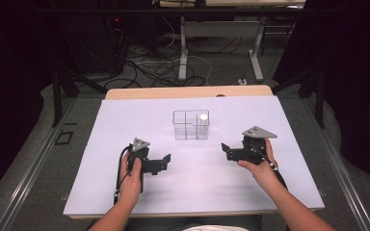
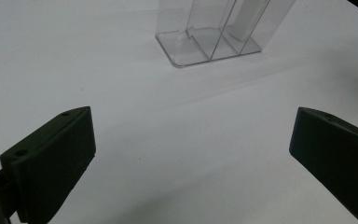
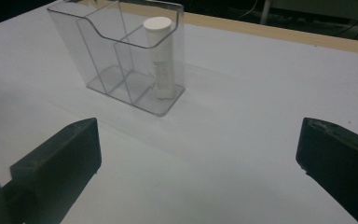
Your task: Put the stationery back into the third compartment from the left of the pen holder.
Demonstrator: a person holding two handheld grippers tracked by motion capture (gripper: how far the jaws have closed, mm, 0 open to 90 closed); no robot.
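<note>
High view: one clear organiser [image 1: 191, 125] stood mid-table w/ one white tube [image 1: 203, 124] upright in its right rear compartment. Left gripper [image 1: 166, 161] and right gripper [image 1: 225, 149] sat near the table's front edge, both jaws apart, nothing held.

Left gripper view: jaws wide, organiser ahead; other compartments looked empty.

Right gripper view: jaws wide; tube [image 3: 161, 57] seated in an end section of the organiser [image 3: 116, 56]. Judged: placing done, no loose items left.

Overhead view; gripper views near organizer [image 3: 121, 56]
</note>
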